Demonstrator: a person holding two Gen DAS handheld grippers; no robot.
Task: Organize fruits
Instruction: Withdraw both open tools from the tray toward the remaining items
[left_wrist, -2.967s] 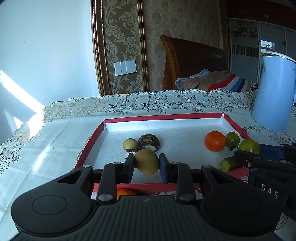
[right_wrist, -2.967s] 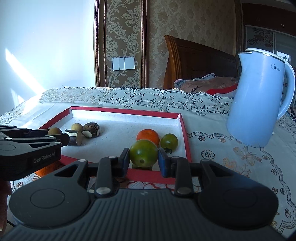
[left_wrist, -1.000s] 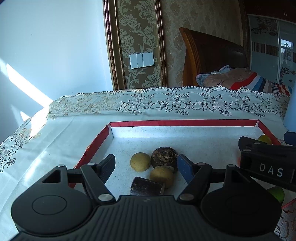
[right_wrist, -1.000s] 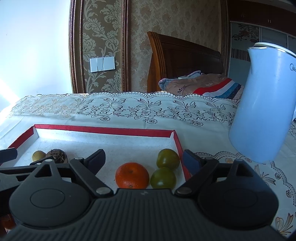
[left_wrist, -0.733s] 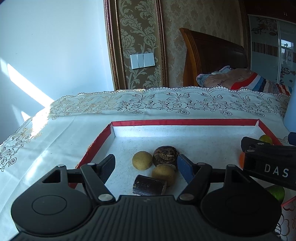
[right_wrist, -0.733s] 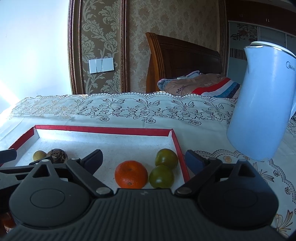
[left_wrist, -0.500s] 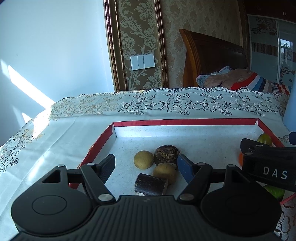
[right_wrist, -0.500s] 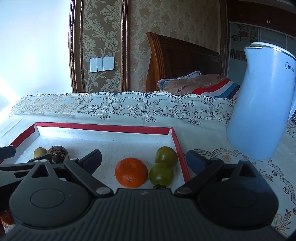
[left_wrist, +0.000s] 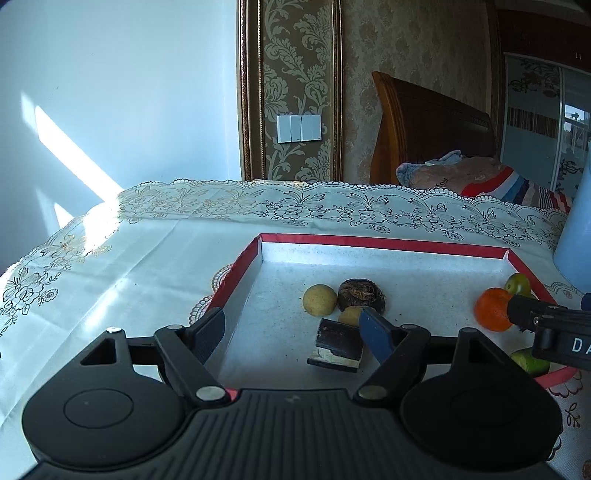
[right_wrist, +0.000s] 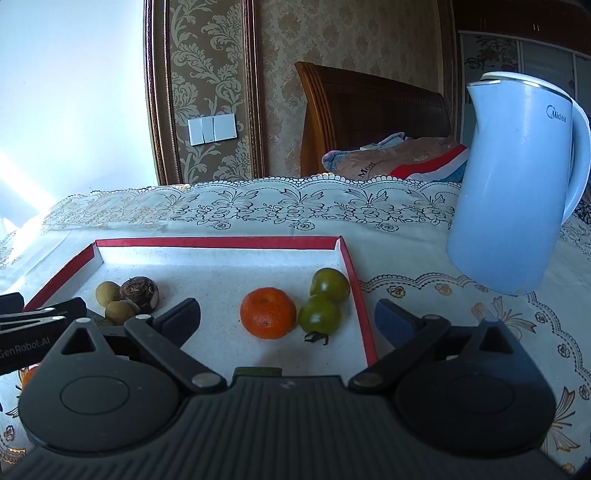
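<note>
A red-rimmed white tray (left_wrist: 384, 242) (right_wrist: 221, 242) holds the fruit. At its left lie two yellow-brown longans (left_wrist: 320, 300) (right_wrist: 119, 311), a dark round fruit (left_wrist: 362, 294) (right_wrist: 139, 290) and a dark cut piece (left_wrist: 337, 344). At its right lie an orange (right_wrist: 267, 312) (left_wrist: 493, 309) and two green tomatoes (right_wrist: 320, 314) (right_wrist: 330, 283). My left gripper (left_wrist: 291, 334) is open and empty over the tray's front left. My right gripper (right_wrist: 288, 321) is open and empty, low in front of the orange and tomatoes.
A pale blue kettle (right_wrist: 517, 184) stands right of the tray on the lace tablecloth (left_wrist: 110, 266). A green piece (left_wrist: 530, 360) lies at the tray's front right, and another (right_wrist: 257, 371) shows just behind my right gripper's body. A small orange fruit (right_wrist: 28, 373) lies outside the tray's front.
Both grippers held fruit 3 s ago, a longan left and a green tomato right; both fruits now lie in the tray with the jaws open. In the last second both grippers drifted left.
</note>
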